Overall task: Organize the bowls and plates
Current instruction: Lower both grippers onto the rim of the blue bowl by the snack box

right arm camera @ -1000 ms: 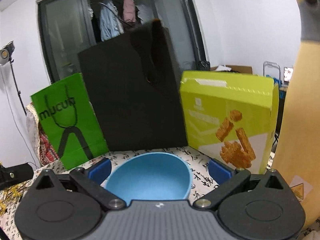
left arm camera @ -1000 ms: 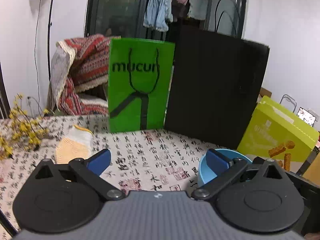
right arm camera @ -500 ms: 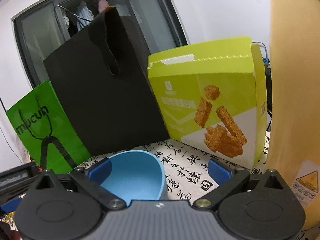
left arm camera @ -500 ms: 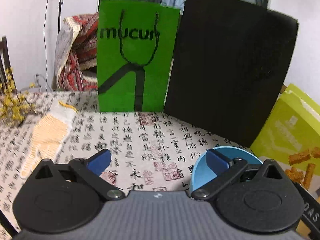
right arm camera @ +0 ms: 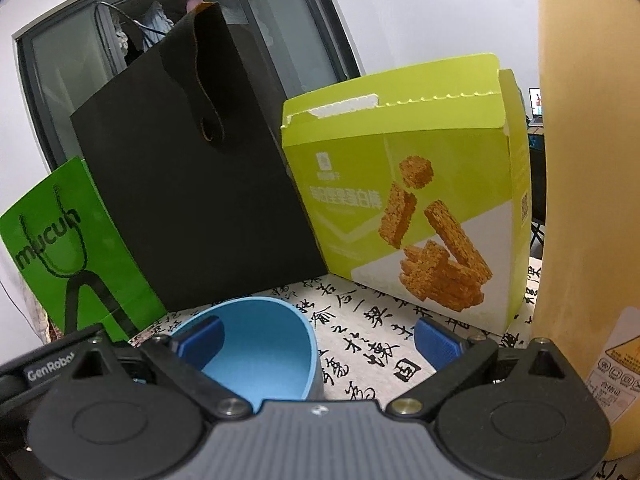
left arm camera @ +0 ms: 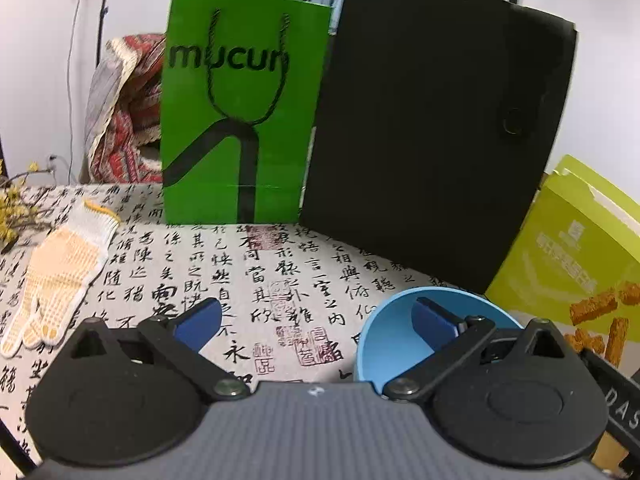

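Table (left arm camera: pixel 256 280): covered by a cloth printed with black calligraphy and red seals; everything below stands or lies on it.
Black bag (left arm camera: pixel 432 128): upright at the back, between the green bag and the snack box.
Green bag (left arm camera: pixel 240 120): upright at the back left, lettered "mucun", just beside the black bag.
Snack box (right arm camera: pixel 408 216): lime-green carton with pictured crunchy bars, upright to the right of the black bag.
Tan object (right arm camera: pixel 584 200): tall, smooth, at the right edge of the right wrist view; what it is cannot be told.
Blue bowl (right arm camera: pixel 256 344): sits on the cloth in front of the black bag, near the snack box, mouth tilted toward the cameras; also seen at (left arm camera: pixel 400 332).
Left gripper (left arm camera: pixel 316 320): jaws spread wide, holding nothing; its right finger overlaps the bowl's opening in the left wrist view, contact unclear.
Right gripper (right arm camera: pixel 320 336): jaws spread wide, holding nothing; its left finger overlaps the bowl's inside, contact unclear.
Work glove (left arm camera: pixel 60 272): white and yellow knit, lying flat at the left.
Yellow flowers (left arm camera: pixel 12 208): dried sprigs at the far left edge.
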Tool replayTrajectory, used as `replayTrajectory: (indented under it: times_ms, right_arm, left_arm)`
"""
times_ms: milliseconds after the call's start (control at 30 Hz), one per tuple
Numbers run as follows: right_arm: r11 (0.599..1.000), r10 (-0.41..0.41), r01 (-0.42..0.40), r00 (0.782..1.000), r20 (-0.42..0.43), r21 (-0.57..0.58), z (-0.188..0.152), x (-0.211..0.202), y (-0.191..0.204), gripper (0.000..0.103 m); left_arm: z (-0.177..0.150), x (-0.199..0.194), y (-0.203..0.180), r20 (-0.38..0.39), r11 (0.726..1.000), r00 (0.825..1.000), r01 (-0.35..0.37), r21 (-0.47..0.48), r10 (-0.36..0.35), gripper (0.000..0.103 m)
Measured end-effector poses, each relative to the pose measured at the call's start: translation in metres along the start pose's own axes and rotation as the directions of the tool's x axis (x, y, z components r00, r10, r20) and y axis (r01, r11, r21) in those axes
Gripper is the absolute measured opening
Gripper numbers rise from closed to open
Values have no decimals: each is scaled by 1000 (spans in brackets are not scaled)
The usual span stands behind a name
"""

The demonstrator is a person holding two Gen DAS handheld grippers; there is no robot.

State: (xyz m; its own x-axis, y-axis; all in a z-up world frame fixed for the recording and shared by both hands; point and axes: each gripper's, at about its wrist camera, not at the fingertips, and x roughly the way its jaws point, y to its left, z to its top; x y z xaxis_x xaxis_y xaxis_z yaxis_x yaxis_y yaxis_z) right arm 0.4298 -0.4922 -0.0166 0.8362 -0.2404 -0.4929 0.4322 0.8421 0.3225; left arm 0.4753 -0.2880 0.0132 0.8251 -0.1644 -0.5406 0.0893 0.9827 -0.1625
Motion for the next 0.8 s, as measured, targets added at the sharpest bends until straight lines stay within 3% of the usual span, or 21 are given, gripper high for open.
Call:
replayTrajectory:
  times_ms: [167, 533, 667, 733, 800]
  right_arm:
    - [1000, -10, 10, 1000, 2, -4, 0, 1, 1, 101]
    - [1000, -13, 13, 1000, -9, -7, -1, 3, 1, 94]
    - [1000, -9, 8, 999, -31, -11, -2, 6, 3, 86]
    - [1000, -7, 7, 999, -45, -11, -3, 8, 3, 84]
    - [1000, -8, 7, 998, -65, -16, -4, 11, 4, 71]
  left_arm:
    - [-7, 8, -6, -18, 999, 1000, 21, 41, -20, 103]
    - [-8, 10, 0, -44, 999, 998, 44, 12, -43, 103]
    - [-10, 16, 2, -79, 999, 996, 48, 8, -47, 102]
    - [-12, 18, 2, -91, 999, 995, 45, 12, -44, 96]
    - [-13, 20, 2, -103, 999, 994, 45, 17, -43, 89]
